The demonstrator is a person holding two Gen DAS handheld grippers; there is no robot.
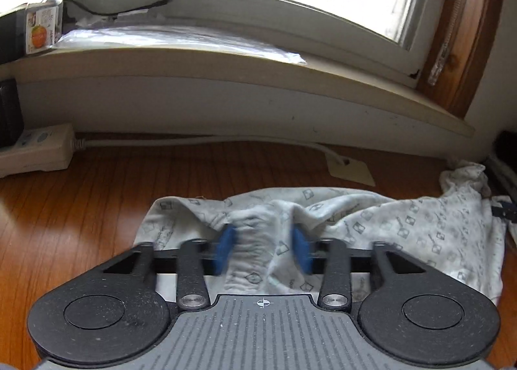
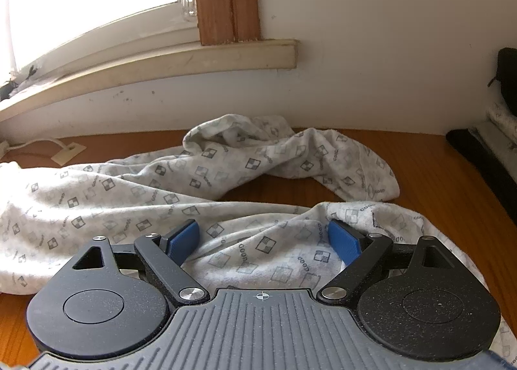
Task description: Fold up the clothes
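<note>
Left wrist view shows the left gripper (image 1: 265,248) low over the crumpled white cotton garment printed with small grey checked squares (image 1: 404,227), which lies spread across the reddish-brown wooden tabletop (image 1: 80,208) below a cream window sill (image 1: 226,62); its blue pads (image 1: 226,245) stand moderately apart with a raised ridge of the cloth between them, and they are blurred, so whether they are pressing the fabric yet is unclear, though a gap shows on either side of the ridge. Right wrist view has the right gripper (image 2: 263,237) spread wide, its blue pads (image 2: 184,237) resting on or just above a flat stretch of the same garment, holding nothing, with a twisted leg or sleeve lying further back toward the white wall (image 2: 387,46). The main risk, as I judge it, is a poor pinch: the left jaws may take only the top of the bunched ridge, or several layers at once, so that lifting drags the garment into a tighter heap. The right gripper sits on a smooth patch with no edge between its pads, so closing there could slip off or catch a single layer. The tangled far portion could stay twisted under any fold. A white cable with a small paper tag (image 1: 350,171) lies just beyond the cloth and might be snagged if the fabric is swept that way.
</note>
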